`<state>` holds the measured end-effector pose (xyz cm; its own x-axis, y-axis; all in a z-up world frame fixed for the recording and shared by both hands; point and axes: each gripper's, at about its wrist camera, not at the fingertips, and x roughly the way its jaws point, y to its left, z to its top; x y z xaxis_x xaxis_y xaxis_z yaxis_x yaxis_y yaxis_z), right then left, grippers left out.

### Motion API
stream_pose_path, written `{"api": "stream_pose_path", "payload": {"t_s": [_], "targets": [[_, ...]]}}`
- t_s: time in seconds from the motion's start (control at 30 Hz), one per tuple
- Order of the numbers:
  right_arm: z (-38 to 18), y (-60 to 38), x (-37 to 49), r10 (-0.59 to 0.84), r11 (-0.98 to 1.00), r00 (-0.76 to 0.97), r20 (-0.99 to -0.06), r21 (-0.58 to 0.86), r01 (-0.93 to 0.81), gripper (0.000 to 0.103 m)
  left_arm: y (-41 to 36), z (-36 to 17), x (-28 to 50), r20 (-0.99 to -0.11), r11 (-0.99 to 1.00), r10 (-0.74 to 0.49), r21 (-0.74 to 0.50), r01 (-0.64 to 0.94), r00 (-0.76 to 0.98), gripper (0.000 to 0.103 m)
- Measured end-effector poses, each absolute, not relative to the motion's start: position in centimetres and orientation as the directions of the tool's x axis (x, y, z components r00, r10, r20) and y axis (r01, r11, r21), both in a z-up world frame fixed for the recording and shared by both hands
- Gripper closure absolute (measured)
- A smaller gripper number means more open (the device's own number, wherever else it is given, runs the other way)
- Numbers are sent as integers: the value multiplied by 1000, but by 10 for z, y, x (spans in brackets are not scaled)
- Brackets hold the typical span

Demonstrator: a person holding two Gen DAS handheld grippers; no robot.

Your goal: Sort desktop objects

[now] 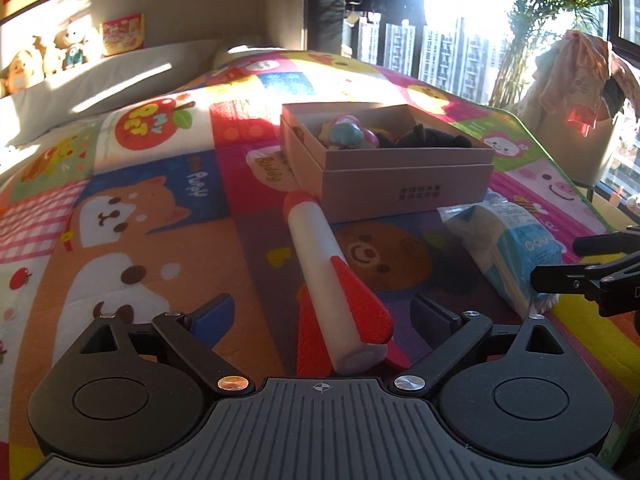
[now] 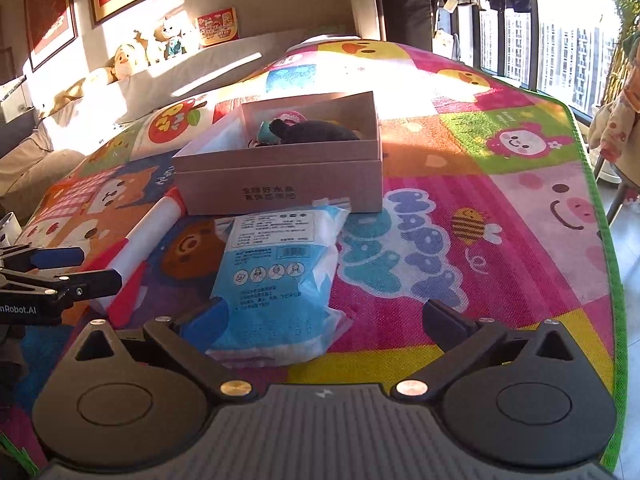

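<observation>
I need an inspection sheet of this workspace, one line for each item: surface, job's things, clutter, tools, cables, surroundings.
Surface: colourful cartoon-print play mat, partly in strong sunlight.
Job's things: open pink cardboard box holding small toys and a black plush; white cylinder with red ends lying on the mat, far end against the box; blue-and-white plastic packet lying flat in front of the box.
Clutter: nothing seen.
Tools: left tool open, astride the cylinder's near end, pads apart from it; right tool open, its left finger over the packet's corner.
Cables: nothing seen.
Surroundings: plush toys on a ledge, framed red pictures, window with sun glare.
</observation>
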<state>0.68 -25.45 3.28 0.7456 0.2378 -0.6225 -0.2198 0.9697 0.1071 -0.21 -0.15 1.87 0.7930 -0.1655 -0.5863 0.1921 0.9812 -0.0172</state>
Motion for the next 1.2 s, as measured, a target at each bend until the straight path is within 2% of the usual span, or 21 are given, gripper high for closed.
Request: {"api": "stream_pose_path", "payload": {"t_s": [0.1,0.3,0.47,0.93,1.13,1.2], "targets": [[36,-248,4,256,963,747,-613,91,-255,0,-2,16,0,-597,987,-121,11,159,793,2],[36,-242,6,279,955,728,-626,102,-278,0,0,9,1,-661,992,-119,-46,119,741,0],[24,-241,13,283,956,672,-684,149,-251,0,-5,7,-2,-673,996,-77,-21,86,736,0],[22,-234,16,248,966,652,-716,129,-226,0,-26,7,-5,-678,998,42,63,1,734,0],[22,-235,15,257,963,658,-708,128,-238,0,-27,7,-5,-678,998,45,67,0,734,0],[22,-235,14,256,963,660,-706,125,-239,0,-21,8,-3,-697,1000,2,21,17,717,0]]}}
